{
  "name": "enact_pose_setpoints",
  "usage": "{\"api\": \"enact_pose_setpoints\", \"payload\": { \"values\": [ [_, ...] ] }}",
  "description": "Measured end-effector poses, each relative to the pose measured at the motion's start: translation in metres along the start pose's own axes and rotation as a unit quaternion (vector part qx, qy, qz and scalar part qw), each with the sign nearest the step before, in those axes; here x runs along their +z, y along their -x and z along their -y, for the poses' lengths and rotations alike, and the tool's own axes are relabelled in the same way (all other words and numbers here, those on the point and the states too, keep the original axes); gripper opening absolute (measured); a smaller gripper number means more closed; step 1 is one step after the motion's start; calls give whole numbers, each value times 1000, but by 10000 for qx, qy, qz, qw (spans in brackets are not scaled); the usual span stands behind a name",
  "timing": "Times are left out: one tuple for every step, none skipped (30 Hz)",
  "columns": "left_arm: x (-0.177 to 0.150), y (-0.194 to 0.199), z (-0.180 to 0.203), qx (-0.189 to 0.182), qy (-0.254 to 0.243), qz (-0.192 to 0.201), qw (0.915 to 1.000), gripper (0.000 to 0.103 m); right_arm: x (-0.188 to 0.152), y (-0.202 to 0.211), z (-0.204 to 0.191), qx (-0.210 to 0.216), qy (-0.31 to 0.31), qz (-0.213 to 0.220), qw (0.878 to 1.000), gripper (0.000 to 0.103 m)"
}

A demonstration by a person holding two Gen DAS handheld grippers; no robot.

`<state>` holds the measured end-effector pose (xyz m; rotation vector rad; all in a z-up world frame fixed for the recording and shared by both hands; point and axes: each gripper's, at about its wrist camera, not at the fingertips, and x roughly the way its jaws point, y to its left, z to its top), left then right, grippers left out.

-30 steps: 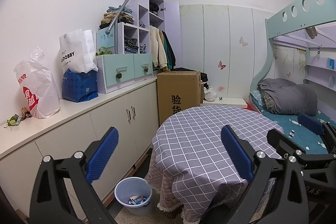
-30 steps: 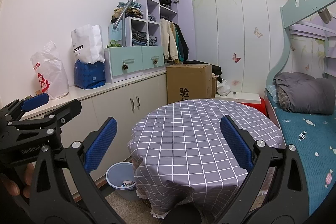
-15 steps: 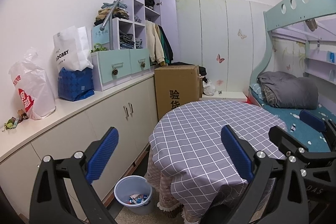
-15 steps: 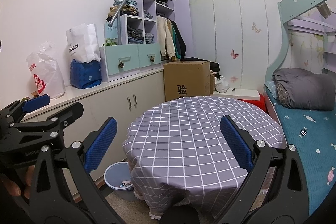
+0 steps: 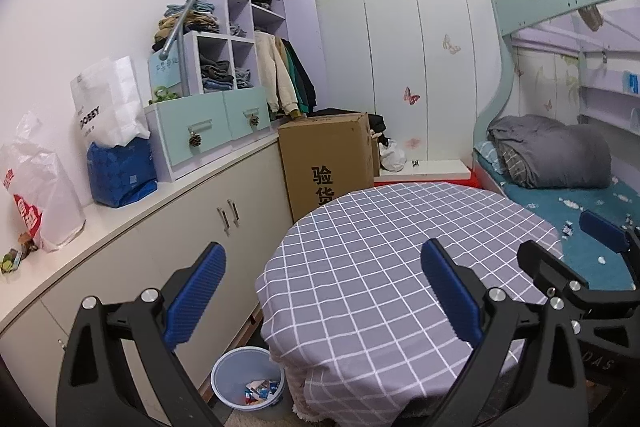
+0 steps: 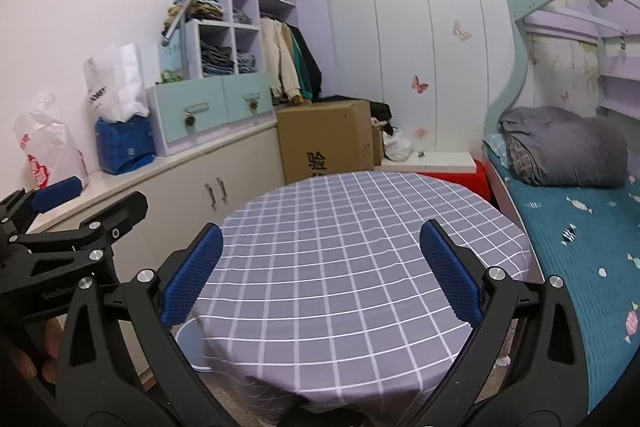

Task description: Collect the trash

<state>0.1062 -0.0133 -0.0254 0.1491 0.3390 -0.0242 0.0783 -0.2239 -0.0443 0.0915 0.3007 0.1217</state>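
A pale blue waste bin [image 5: 248, 383] stands on the floor between the cupboards and the round table, with several wrappers inside. In the right wrist view only the bin's rim [image 6: 186, 341] shows behind my finger and the tablecloth. My left gripper [image 5: 322, 291] is open and empty, held above the table's near left edge. My right gripper [image 6: 320, 275] is open and empty too, over the table's near side. Each gripper shows in the other's view: the right gripper [image 5: 600, 267], the left gripper [image 6: 60, 227]. Small colourful scraps [image 5: 12, 259] lie on the counter's near end.
The round table [image 5: 400, 267] wears a grey checked cloth. White cupboards [image 5: 200, 227] run along the left wall with bags on top. A cardboard box [image 5: 328, 163] stands behind the table. The bunk bed [image 6: 580, 227] on the right has a candy-patterned teal cover and a grey duvet.
Both views have drifted slightly; in the right wrist view the table has grown and now covers most of the bin. Both grippers stay open and empty.
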Motion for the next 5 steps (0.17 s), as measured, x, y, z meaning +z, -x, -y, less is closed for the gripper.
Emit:
{"api": "enact_pose_setpoints", "payload": {
  "values": [
    [1, -11, 6, -17, -45, -50, 10000, 96, 0, -9, 8, -47, -54, -73, 9999, 97],
    [1, -17, 10, -40, -60, -81, 9999, 96, 0, -14, 12, -78, -76, -114, 9999, 97],
    [1, -28, 16, -87, -76, -160, 9998, 96, -1, -20, 17, -121, -95, -166, 9997, 97],
    [1, -36, 19, -123, -79, -225, 9996, 96, -2, -28, 23, -192, -104, -242, 9995, 97],
    [1, -46, 24, -167, -82, -301, 9994, 96, -3, -36, 28, -252, -109, -313, 9991, 97]
  ]
}}
